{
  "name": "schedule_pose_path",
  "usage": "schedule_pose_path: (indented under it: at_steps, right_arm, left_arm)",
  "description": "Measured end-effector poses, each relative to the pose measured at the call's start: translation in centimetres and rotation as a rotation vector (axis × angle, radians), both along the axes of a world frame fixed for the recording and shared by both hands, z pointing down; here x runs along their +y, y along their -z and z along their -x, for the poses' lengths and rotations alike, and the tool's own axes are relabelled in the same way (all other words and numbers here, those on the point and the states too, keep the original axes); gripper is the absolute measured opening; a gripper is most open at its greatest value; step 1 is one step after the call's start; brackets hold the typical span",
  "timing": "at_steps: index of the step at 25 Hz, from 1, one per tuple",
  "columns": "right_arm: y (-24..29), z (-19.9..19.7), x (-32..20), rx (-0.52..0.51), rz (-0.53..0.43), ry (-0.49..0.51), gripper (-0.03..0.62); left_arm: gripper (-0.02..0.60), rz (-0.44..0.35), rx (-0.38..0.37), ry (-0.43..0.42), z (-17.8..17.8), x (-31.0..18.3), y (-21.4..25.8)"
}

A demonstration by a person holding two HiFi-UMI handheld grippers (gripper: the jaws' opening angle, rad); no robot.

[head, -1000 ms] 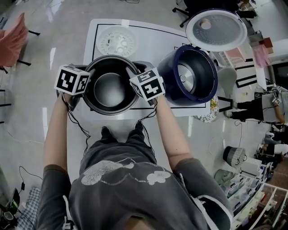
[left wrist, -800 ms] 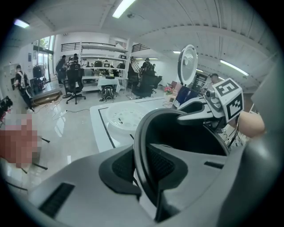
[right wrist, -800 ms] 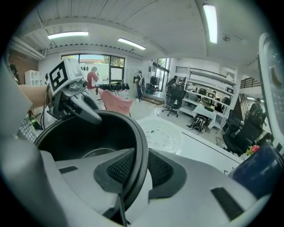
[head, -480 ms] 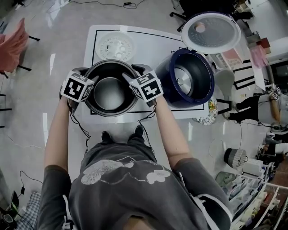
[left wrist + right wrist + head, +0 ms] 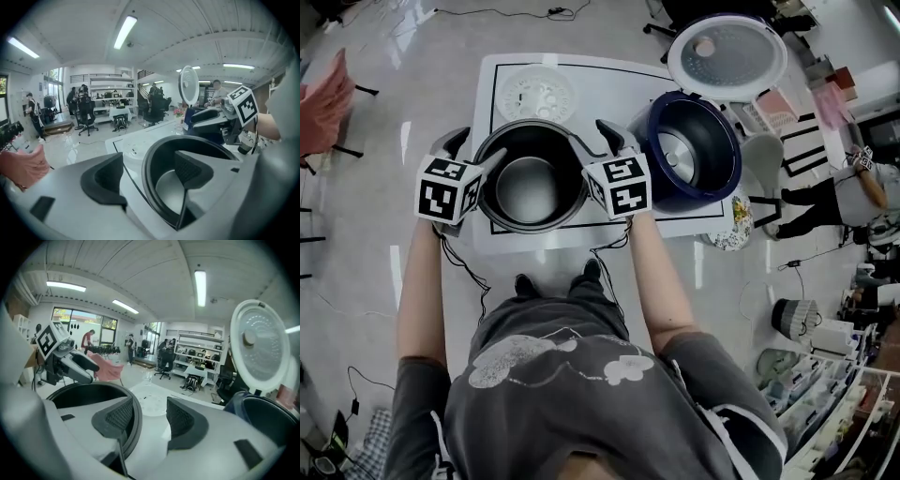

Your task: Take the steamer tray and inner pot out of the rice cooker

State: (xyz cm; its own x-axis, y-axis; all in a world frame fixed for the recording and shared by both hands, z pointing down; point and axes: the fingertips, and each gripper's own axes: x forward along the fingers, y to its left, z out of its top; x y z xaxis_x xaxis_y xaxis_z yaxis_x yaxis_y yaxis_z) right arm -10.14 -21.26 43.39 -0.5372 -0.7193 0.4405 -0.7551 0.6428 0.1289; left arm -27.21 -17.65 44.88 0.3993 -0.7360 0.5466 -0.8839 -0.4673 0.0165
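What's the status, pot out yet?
Left gripper and right gripper open, jaws just opened, inner pot rim between each pair, ungripped. Inner pot and steamer tray on table, outside rice cooker. Nothing in the way.

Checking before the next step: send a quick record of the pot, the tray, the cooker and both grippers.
inner pot: standing on the table, out of the cooker
steamer tray: on the table beyond the pot
rice cooker: right of the pot, lid up, no pot inside
left gripper: jaws have just been opening, apart, pot rim between them, not pressed
right gripper: the same at the opposite rim
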Motion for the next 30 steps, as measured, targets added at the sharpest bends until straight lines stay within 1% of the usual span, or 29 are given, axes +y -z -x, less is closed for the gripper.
schedule_pose_path:
  at_steps: [2,4,7,10,11,12,13,15,16,18,19,20,22,25,30]
  right_arm:
    - [2.0,-0.9,0.7,-0.071,-0.061,-0.061,0.244]
    - [3.7,-1.7,1.7,-0.134,-0.118,-0.113,0.244]
    - [6.0,-2.9,3.6,-0.2,-0.198,-0.166,0.233]
    - [7.7,-4.7,5.1,-0.25,-0.263,-0.213,0.166]
    - [8.2,-5.3,5.3,-0.268,-0.278,-0.232,0.133]
    - [8.6,-5.9,5.5,-0.286,-0.287,-0.249,0.084]
    - [8.9,-6.5,5.7,-0.303,-0.288,-0.261,0.06]
    - [9.4,-7.3,6.4,-0.343,-0.274,-0.259,0.039]
    - [9.6,-7.4,6.9,-0.366,-0.265,-0.248,0.031]
    - [10.1,-7.5,7.8,-0.389,-0.256,-0.224,0.029]
    - [10.2,-7.6,8.2,-0.383,-0.255,-0.212,0.029]
    - [10.2,-7.8,8.6,-0.372,-0.255,-0.203,0.028]
    - [10.2,-8.4,9.7,-0.353,-0.253,-0.191,0.028]
    - [10.2,-9.8,11.6,-0.338,-0.243,-0.196,0.028]
    - [9.7,-12.5,14.0,-0.34,-0.231,-0.237,0.028]
  left_arm:
    - [0.346,-0.076,0.004,-0.006,-0.4,0.8,1.9]
    - [0.345,-0.148,-0.013,-0.02,-1.0,1.5,3.4]
    - [0.345,-0.259,-0.037,-0.03,-2.1,2.2,5.6]
    - [0.345,-0.353,-0.006,-0.015,-3.2,2.9,7.7]
    - [0.345,-0.377,0.013,-0.008,-3.6,3.0,8.3]
    - [0.341,-0.399,0.03,0.002,-4.0,3.1,8.9]
    - [0.315,-0.419,0.043,0.013,-4.3,3.2,9.5]
    - [0.19,-0.453,0.054,0.038,-5.0,3.7,10.2]
    - [0.141,-0.465,0.052,0.046,-5.3,4.1,10.4]
    - [0.065,-0.473,0.05,0.059,-5.8,4.7,10.5]
    - [0.037,-0.469,0.055,0.065,-6.1,4.9,10.4]
    - [0.023,-0.459,0.063,0.07,-6.5,5.0,10.2]
    - [0.009,-0.429,0.079,0.069,-7.6,5.7,9.8]
    - [0.009,-0.389,0.092,0.027,-9.7,7.1,9.3]
    - [0.008,-0.354,0.081,-0.022,-12.4,8.8,8.3]
